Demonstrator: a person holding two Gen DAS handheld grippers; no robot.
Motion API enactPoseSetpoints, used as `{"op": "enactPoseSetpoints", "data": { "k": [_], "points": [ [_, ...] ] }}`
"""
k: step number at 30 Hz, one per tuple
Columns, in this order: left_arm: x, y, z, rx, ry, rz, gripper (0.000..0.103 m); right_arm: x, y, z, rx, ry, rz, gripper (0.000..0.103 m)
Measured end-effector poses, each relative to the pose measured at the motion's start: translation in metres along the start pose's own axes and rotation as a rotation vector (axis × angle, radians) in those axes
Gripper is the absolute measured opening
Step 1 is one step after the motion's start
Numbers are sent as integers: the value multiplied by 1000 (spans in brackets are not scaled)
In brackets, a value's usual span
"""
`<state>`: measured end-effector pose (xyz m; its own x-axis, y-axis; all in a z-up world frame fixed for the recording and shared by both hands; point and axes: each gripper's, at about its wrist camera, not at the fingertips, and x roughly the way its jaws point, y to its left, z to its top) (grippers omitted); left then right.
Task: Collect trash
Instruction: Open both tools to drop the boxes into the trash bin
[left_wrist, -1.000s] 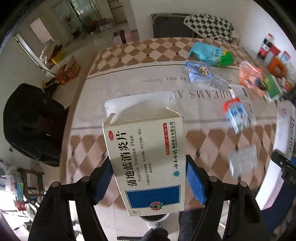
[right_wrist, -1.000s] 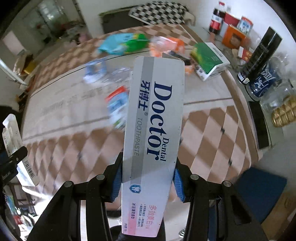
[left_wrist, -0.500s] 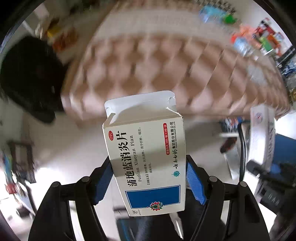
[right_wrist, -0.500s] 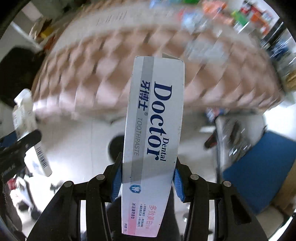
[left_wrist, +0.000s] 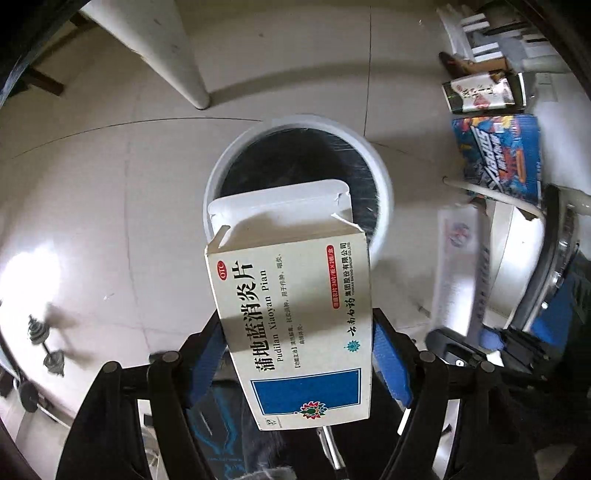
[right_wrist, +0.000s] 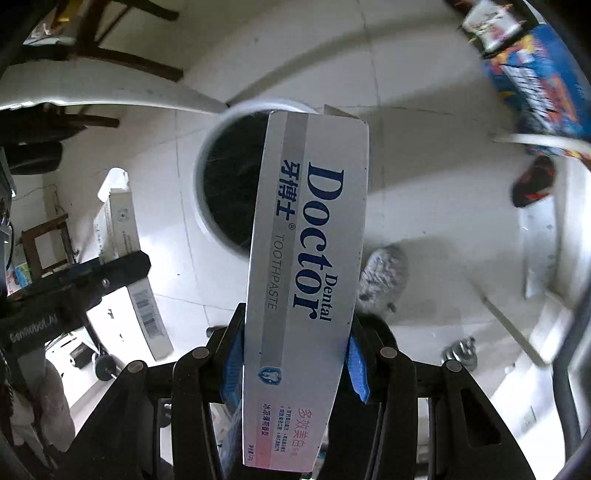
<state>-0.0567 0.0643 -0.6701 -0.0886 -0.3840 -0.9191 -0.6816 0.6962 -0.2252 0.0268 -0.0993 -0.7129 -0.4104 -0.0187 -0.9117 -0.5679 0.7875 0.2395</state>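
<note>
My left gripper (left_wrist: 297, 354) is clamped wide on the medicine box (left_wrist: 291, 321), blue pads against its two side walls. The box's long axis runs away along the fingers, open flap end over the white bin (left_wrist: 295, 129) on the floor. My right gripper (right_wrist: 295, 363) pinches the narrower toothpaste carton (right_wrist: 306, 236), which points lengthwise toward the same bin (right_wrist: 207, 155).
</note>
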Motion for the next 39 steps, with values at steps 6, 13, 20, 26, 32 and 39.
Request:
{"op": "enactPoseSetpoints", "data": {
  "k": [6,13,20,26,32,39],
  "points": [
    [35,12,26,11,6,-3,99,66,-8,53,-55,73,46,58],
    [8,38,1,-47,-183,171,99,49,-2,37,-94,-40,-73,102],
    [-30,31,-39,-97,-225,208,99,1,13,16,-70,-168,-246,102],
    [-74,21,-59,-80,-258,215,99,-36,33,-12,-43,-221,-267,102],
    [-119,5,-84,-55,-277,214,99,-95,47,-40,-24,-264,-266,102],
    [-184,-11,-122,-21,-309,190,99,-177,68,-87,-42,-298,-258,102]
  ]
}}
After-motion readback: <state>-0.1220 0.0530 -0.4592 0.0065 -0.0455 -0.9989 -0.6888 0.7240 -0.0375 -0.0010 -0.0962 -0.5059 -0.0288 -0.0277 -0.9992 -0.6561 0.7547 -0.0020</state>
